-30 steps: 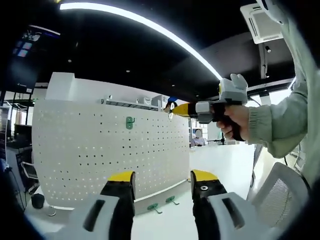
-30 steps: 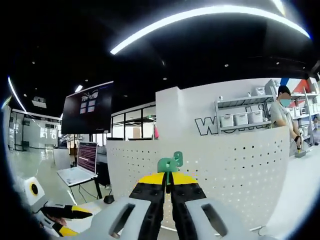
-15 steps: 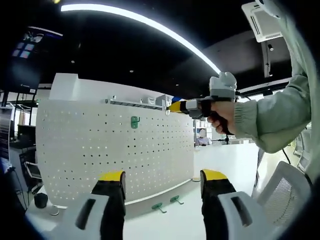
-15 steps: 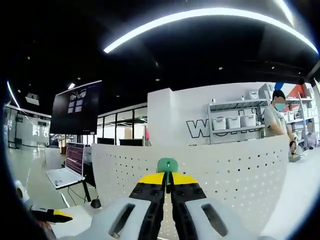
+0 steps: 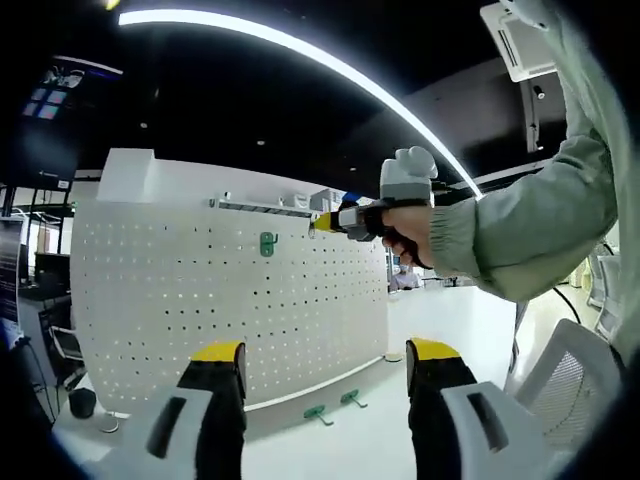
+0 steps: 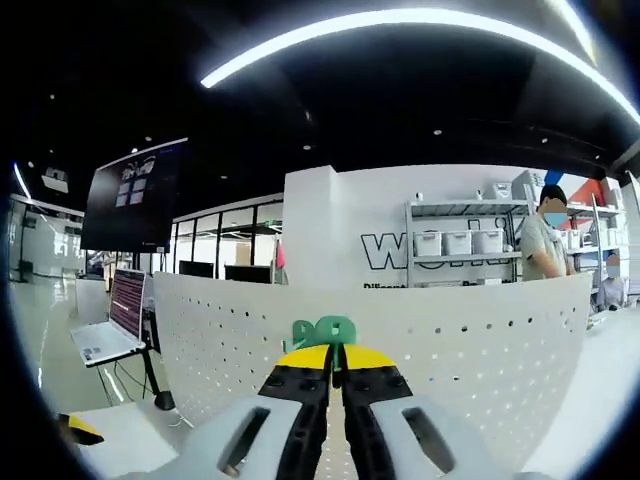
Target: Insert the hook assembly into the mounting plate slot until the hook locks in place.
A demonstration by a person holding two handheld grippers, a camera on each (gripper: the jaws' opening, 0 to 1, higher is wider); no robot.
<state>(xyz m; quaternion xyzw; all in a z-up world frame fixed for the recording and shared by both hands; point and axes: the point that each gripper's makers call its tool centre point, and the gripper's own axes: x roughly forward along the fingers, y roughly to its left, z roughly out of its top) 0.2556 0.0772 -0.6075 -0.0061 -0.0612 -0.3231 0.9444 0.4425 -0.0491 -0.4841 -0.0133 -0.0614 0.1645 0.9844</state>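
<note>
Left gripper view, white pegboard upright on white table

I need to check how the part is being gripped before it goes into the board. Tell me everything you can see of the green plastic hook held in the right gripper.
The green plastic hook is small, glossy and rounded, with a lobed top. It sticks up just past the yellow tips of the right gripper, whose jaws are closed on its lower part, hiding that part. It sits in front of the white perforated pegboard, near its top edge; whether it touches the board cannot be told.
</note>
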